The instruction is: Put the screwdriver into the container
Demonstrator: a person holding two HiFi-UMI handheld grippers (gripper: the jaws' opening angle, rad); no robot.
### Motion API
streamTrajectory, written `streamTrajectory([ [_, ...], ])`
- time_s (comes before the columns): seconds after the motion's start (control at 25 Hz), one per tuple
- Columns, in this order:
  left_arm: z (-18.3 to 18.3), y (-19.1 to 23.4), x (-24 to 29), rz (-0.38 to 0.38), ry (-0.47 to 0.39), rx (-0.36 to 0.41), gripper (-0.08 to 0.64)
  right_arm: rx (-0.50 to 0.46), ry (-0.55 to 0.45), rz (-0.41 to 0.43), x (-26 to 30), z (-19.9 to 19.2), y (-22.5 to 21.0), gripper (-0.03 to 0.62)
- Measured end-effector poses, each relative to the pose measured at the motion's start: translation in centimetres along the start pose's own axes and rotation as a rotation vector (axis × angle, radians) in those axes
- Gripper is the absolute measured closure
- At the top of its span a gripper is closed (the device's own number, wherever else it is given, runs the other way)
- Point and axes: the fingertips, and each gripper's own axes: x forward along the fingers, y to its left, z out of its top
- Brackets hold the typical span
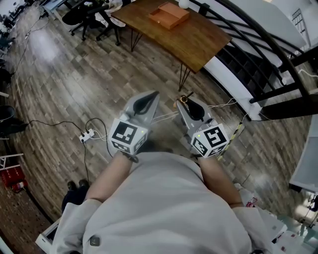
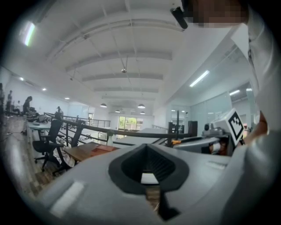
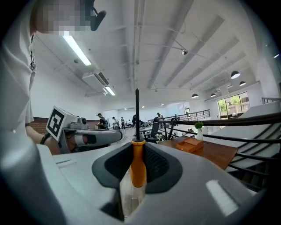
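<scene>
At the left of the head view a white power strip (image 1: 87, 134) lay on the plank floor, its cable looping beside it. Just right of it, the left gripper (image 1: 150, 95) was held low in front of the person's body. Its cube (image 1: 128, 135) carried a black-and-white square marker, the only printed pattern that could be made out on it. In the left gripper view its jaws stood together with nothing between them. At centre right, the right gripper (image 1: 185, 102) was held just beside the left one and had a like square marker on its cube (image 1: 212, 139). Its jaws were clamped on the orange handle of the screwdriver (image 3: 138, 161), whose dark shaft stood straight up out of the jaws. The container (image 1: 169, 15), an orange tray, sat on the wooden bench (image 1: 203, 42) at the upper centre of the head view. It was well apart from both grippers, with bare floor between. A dark railing (image 1: 258, 49) curved across the upper right.
</scene>
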Motion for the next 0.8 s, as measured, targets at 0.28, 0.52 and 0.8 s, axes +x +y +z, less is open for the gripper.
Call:
streamTrajectory([
  [0.28, 0.6, 8.1, 0.3, -0.026, -0.006, 0.006, 0.558, 0.001, 0.004, -0.013, 8.8, 1.2, 0.1, 0.512],
  [0.52, 2.3, 14.9, -0.5, -0.033, -0.008, 0.009, 0.558, 0.002, -0.001, -0.024, 15.1, 3.4, 1.3, 0.512],
  [0.8, 1.6, 19.1, -0.3, -0.026, -0.017, -0.025, 0.558, 0.023, 0.023, -0.030, 18.8, 2.8, 0.8, 0.512],
])
